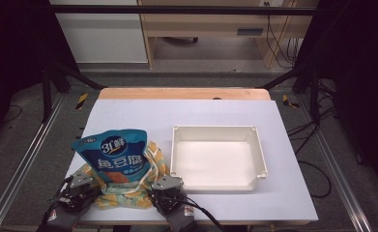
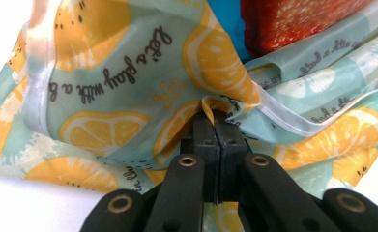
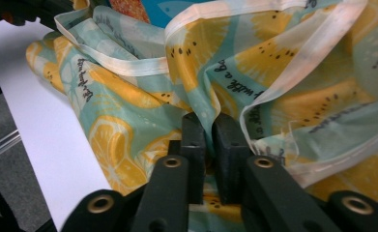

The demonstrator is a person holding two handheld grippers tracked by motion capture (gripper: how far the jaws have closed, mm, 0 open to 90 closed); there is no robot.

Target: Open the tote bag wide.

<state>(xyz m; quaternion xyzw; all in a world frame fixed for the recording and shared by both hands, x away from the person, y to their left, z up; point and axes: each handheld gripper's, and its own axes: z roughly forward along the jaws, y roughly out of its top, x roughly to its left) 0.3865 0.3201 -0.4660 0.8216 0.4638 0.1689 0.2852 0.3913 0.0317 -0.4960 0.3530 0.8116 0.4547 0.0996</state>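
Set on the desk just left of the white bin: a lemon-print cloth bag slumped low around an upright blue snack pouch, probably so the pouch can come free of it or be bagged, though which cannot be told. Pinched at the bag's near rim, one hold on each side of the pouch: left tongs clenched on a fold of fabric, right tongs gripping another fold, jaws seemingly just shy of meeting, likely to spread the mouth.
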